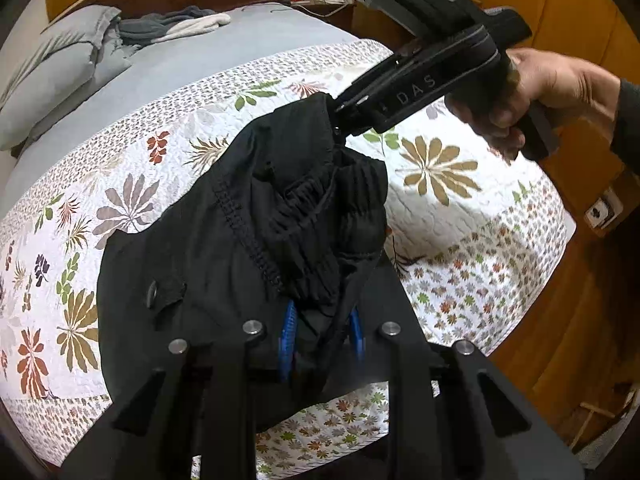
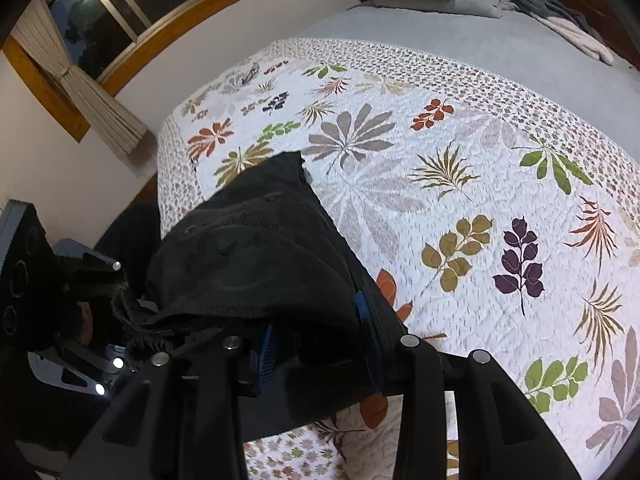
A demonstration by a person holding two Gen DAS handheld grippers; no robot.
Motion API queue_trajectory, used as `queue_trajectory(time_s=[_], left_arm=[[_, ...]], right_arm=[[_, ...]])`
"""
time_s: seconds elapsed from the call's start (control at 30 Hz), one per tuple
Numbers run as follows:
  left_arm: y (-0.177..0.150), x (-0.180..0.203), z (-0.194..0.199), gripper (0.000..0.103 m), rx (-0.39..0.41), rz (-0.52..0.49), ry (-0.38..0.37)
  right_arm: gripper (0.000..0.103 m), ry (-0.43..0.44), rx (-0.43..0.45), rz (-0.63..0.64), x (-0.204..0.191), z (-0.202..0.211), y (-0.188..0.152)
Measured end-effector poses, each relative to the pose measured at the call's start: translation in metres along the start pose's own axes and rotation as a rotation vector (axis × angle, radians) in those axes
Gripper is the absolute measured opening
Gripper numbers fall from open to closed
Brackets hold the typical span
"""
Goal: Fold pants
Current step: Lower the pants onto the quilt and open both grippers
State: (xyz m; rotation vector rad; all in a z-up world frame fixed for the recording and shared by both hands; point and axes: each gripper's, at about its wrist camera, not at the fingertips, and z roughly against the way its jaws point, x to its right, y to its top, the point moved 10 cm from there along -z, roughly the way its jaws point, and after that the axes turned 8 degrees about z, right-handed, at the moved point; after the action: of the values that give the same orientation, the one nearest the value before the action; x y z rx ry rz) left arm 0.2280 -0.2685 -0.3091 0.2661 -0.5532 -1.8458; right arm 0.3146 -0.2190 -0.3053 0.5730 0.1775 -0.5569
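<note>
Black pants [image 1: 224,240] hang bunched between both tools, left tool [image 1: 322,332] and right tool [image 2: 316,332] each clamped on the waistband.

We hold a pair of tongs in each hand, both pitched steeply downward. Our left tongs [image 1: 322,332] are pinched nearly closed, the blue pads [image 1: 289,330] clamped on a bunch of the black pants [image 1: 224,248]. Our right tongs [image 2: 316,340] stand a little wider, their blue pads [image 2: 362,304] pressed on a thicker fold of the same cloth. From the left wrist view, our right hand [image 1: 532,96] wraps its fingers around the handle, a dark sleeve [image 1: 628,120] at the wrist.
</note>
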Motion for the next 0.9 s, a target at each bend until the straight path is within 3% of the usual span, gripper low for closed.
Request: queue_trajectory(time_s=[0.2,0.3,0.5,0.83,0.9], left_arm=[[-0.010,0.006,-0.019,0.021,-0.037,-0.027,0.003],[-0.016,0.009,-0.030,0.023,-0.058,-0.041,0.011],[-0.027,0.010,-0.046,0.031,-0.095,-0.047,0.010],[-0.037,0.012,-0.056,0.037,-0.130,-0.029,-0.042],[-0.038,0.014,-0.056,0.048,-0.137,-0.010,-0.086]], right_arm=[[0.038,-0.027,-0.037,0.023,0.007,-0.012,-0.021],[0.043,-0.039,-0.048,0.015,0.014,-0.017,-0.031],[0.049,-0.026,-0.026,-0.076,0.028,-0.022,-0.049],[0.058,0.075,0.157,-0.429,0.046,-0.009,-0.083],[0.058,0.076,0.194,-0.469,0.047,-0.004,-0.087]])
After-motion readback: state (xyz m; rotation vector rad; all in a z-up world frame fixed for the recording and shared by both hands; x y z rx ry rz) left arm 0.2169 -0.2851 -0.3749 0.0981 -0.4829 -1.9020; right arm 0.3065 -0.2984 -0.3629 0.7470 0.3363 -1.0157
